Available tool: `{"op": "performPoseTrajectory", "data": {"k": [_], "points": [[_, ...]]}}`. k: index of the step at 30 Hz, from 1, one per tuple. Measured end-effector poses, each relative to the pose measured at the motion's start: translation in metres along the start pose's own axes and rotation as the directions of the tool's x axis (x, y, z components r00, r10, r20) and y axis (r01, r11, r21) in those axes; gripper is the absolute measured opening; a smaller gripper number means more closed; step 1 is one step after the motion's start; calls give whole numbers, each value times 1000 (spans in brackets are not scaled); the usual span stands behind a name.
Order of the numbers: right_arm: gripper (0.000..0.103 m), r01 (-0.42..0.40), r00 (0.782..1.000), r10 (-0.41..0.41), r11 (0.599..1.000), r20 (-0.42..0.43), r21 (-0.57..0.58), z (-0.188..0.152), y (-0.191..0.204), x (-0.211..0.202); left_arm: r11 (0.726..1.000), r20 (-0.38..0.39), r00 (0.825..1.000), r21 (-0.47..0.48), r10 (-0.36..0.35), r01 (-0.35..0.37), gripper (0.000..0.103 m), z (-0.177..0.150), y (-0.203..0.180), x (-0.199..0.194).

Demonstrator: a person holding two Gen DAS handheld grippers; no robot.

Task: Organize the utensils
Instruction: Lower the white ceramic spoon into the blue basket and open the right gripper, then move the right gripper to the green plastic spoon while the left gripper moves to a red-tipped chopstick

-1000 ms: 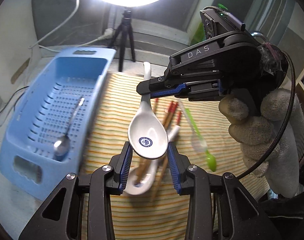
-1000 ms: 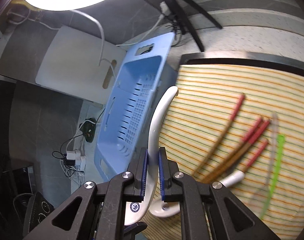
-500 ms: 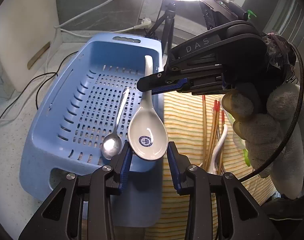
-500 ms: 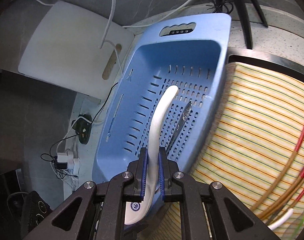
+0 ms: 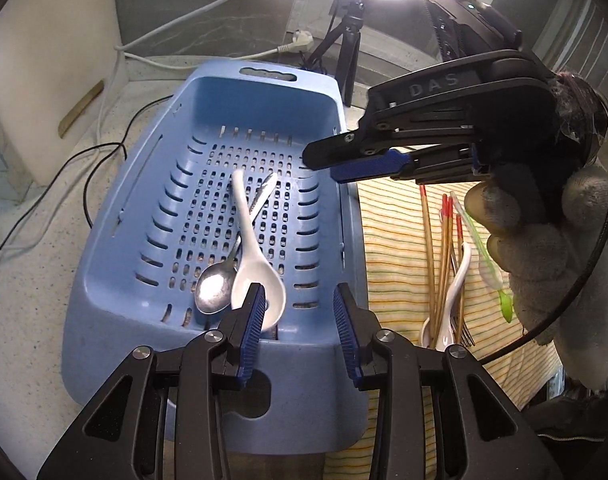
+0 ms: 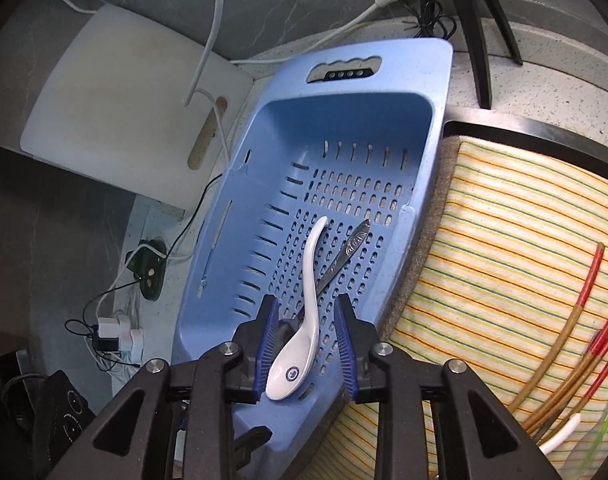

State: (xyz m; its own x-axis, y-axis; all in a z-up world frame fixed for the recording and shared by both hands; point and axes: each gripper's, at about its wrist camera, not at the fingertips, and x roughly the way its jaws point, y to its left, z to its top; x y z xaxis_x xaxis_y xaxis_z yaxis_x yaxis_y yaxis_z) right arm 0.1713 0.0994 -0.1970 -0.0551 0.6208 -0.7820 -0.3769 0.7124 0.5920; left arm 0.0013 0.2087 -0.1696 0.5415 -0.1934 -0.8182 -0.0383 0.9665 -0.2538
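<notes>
A white ceramic spoon (image 5: 246, 236) (image 6: 294, 364) lies in the blue perforated basket (image 5: 116, 216) (image 6: 440, 100), crossing a metal spoon (image 5: 212, 292) (image 6: 352, 244). My left gripper (image 5: 298, 300) hovers open over the basket's near end, and its left finger hides part of the white spoon's bowl. A gloved hand holds my right gripper (image 5: 328, 164) (image 6: 306, 312) above the basket's right rim. Its jaws are opening, and the white spoon lies below them, untouched by the pads. Red-tipped chopsticks (image 5: 440, 248) (image 6: 560, 340), a second white spoon (image 5: 456, 280) and a green spoon (image 5: 504, 304) rest on the striped cloth (image 5: 396, 240).
A white cutting board (image 6: 116, 120) leans at the back left. Cables and a plug (image 5: 300, 40) trail over the speckled counter. A ring light's tripod (image 5: 348, 40) stands behind the basket. A fork (image 5: 464, 332) lies among the utensils on the cloth.
Both grippers carried the white spoon leftward from the cloth to over the basket. The right jaws then parted, and the spoon now lies in the basket across the metal spoon.
</notes>
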Motion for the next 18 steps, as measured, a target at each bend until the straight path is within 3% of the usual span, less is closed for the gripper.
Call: {"op": "performPoseTrajectory", "data": {"k": [10, 18], "points": [[36, -46, 997, 46, 999, 62, -7, -11, -23, -62, 999, 57, 998, 21, 25, -26, 34, -3, -23, -26], [38, 4, 990, 5, 998, 139, -69, -26, -57, -121, 999, 65, 997, 22, 32, -33, 34, -13, -61, -29]]}}
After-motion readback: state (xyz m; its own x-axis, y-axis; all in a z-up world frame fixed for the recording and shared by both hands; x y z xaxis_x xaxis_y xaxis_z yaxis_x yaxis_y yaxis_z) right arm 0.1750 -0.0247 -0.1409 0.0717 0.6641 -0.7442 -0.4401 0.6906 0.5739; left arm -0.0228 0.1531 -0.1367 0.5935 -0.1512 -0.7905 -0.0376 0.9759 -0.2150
